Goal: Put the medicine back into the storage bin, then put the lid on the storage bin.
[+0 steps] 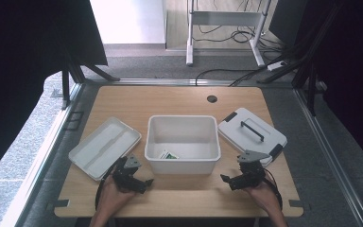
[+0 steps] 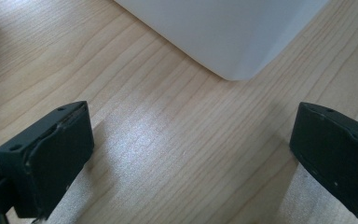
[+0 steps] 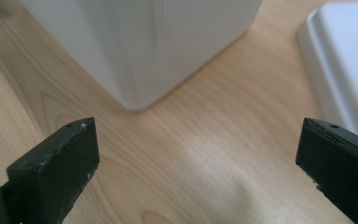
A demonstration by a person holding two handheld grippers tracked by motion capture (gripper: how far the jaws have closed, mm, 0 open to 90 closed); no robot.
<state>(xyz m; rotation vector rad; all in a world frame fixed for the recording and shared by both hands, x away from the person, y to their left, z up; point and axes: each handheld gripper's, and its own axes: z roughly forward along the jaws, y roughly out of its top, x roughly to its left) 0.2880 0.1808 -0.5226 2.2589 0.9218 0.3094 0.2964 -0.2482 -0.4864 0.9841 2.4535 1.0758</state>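
A white open bin (image 1: 183,161) stands mid-table with a small green-and-white packet (image 1: 168,154) on its floor. A shallow white tray (image 1: 105,146) lies to its left, and a white lid with a dark handle (image 1: 251,135) to its right. My left gripper (image 1: 139,183) rests on the wood near the bin's front left corner (image 2: 235,51), open, nothing between its jaws. My right gripper (image 1: 230,180) sits by the bin's front right corner (image 3: 140,74), open and empty, with the lid's edge (image 3: 340,74) at the side.
The wooden table (image 1: 179,101) has a round cable hole (image 1: 211,99) at the back. A bare strip of wood (image 1: 184,189) runs along the front edge between the two hands. Beyond the table are a desk frame (image 1: 227,28) and floor cables (image 1: 246,73).
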